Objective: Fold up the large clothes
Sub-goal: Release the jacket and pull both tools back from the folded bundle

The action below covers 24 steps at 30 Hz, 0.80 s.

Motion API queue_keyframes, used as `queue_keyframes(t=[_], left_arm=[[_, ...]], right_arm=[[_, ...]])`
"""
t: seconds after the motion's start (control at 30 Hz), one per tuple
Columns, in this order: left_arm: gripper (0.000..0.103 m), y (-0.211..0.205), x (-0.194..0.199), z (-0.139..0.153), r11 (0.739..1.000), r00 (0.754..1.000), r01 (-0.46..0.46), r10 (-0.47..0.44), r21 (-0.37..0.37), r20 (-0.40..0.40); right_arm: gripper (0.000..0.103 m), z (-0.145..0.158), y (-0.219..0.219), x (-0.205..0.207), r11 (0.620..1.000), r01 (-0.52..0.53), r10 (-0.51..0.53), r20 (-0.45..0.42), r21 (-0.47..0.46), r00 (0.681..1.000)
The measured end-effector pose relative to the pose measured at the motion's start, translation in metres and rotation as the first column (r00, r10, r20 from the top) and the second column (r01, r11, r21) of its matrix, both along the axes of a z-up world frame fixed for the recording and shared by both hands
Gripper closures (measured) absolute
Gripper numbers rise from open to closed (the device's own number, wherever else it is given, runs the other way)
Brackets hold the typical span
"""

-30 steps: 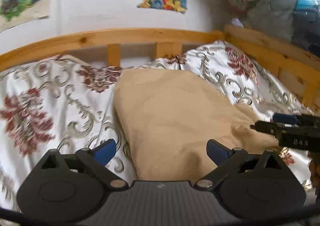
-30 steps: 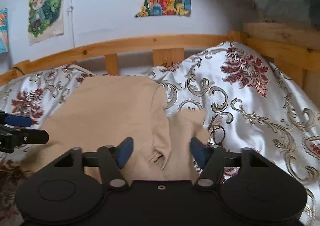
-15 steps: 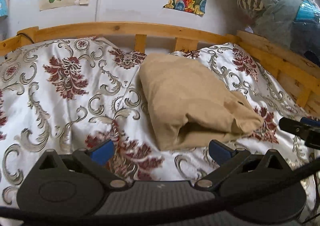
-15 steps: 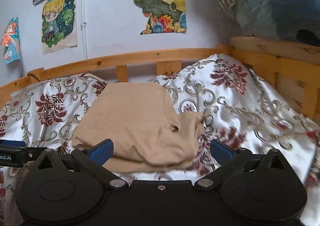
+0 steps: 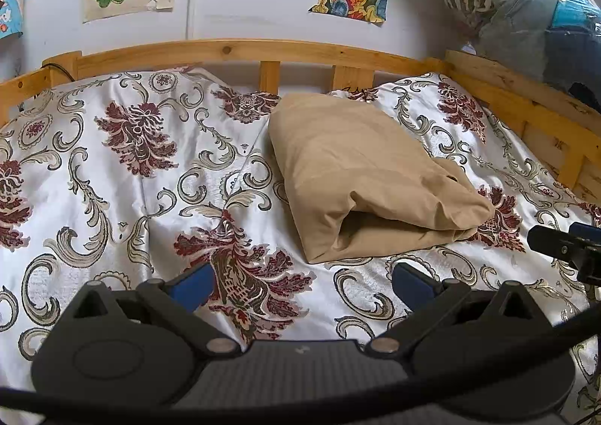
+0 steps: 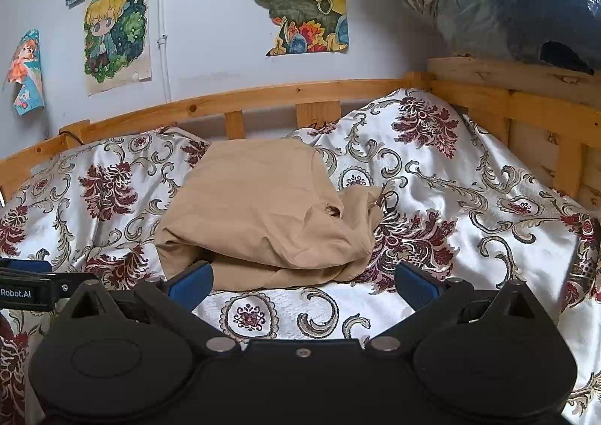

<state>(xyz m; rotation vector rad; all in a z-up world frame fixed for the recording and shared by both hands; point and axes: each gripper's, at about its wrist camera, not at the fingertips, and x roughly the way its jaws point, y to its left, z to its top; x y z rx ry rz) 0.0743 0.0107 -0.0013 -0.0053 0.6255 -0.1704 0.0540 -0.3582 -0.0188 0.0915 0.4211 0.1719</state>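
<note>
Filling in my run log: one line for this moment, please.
tan garment: folded on bedspread | left hand-held gripper: open, empty | right hand-held gripper: open, empty

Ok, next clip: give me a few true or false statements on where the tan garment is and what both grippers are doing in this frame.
1. The tan garment lies folded in a bundle on the floral bedspread. True.
2. The left gripper is shut on the garment. False: it is open, short of the cloth, holding nothing.
3. The right gripper is open and empty. True.
4. The garment hangs over the wooden bed rail. False: it rests on the bedspread, in front of the rail.
5. Posters hang on the wall behind the bed. True.
</note>
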Motion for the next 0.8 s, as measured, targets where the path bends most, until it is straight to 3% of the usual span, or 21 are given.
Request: queue_keyframes(t=[0.8], left_arm=[[0.001, 0.0014, 0.0034, -0.0049, 1.000, 0.999, -0.026, 0.026, -0.015, -0.036]], right_arm=[[0.001, -0.0044, 0.0013, 0.0022, 1.000, -0.005, 0.005, -0.030, 0.012, 1.000]])
